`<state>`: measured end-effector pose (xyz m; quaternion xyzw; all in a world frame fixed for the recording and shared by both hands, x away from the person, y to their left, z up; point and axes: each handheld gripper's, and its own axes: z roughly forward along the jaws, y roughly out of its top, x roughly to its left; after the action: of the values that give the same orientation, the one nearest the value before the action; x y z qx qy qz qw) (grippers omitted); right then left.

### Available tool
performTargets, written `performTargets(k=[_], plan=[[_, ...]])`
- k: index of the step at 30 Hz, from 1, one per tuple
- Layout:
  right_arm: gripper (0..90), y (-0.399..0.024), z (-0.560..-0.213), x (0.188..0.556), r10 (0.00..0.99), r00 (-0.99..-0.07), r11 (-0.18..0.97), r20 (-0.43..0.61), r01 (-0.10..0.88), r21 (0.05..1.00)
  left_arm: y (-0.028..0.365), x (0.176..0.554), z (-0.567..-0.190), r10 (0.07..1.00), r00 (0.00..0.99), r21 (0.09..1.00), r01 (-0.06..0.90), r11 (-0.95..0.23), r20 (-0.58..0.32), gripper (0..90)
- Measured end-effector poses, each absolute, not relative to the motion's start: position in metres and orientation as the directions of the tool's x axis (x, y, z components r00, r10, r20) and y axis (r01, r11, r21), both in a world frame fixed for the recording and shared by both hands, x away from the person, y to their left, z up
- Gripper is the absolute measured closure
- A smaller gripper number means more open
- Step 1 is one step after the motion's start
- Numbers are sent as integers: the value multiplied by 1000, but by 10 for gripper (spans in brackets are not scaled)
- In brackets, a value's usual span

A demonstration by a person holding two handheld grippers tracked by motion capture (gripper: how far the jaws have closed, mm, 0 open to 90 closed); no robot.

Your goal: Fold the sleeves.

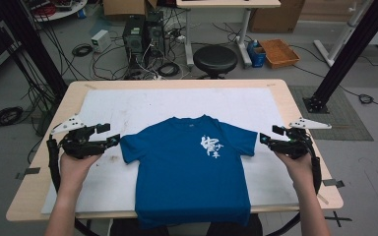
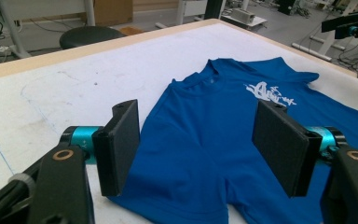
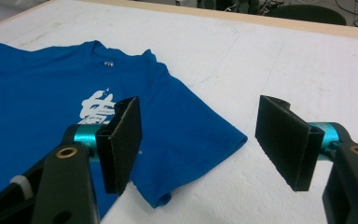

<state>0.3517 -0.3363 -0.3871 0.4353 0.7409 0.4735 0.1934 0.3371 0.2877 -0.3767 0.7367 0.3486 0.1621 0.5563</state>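
A blue T-shirt [image 1: 187, 167] with a white print on the chest lies flat, front up, on the white sheet [image 1: 142, 105] covering the table; its hem hangs over the near edge. My left gripper [image 1: 106, 135] is open just beside the shirt's left sleeve [image 2: 168, 154], jaws wide with nothing between them. My right gripper [image 1: 270, 135] is open just beside the right sleeve [image 3: 200, 149], also holding nothing. The T-shirt [image 2: 223, 140] fills the space past the left jaws, and the T-shirt [image 3: 51, 98] lies to the left in the right gripper view.
The wooden table [image 1: 300, 123] has bare margins around the sheet. A black stool [image 1: 215, 59] stands behind the far edge, with computer towers [image 1: 140, 34], cables and an orange tray [image 1: 279, 52] on the floor. Black frame posts [image 1: 344, 54] stand right and left.
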Motion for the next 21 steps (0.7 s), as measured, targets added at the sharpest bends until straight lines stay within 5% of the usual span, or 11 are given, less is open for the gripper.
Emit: performTargets(k=[21], plan=[[315,-338,-387,355,832,-538,159,133,461,873,292,342,-387,721,675,917,370,-146,-157,338]])
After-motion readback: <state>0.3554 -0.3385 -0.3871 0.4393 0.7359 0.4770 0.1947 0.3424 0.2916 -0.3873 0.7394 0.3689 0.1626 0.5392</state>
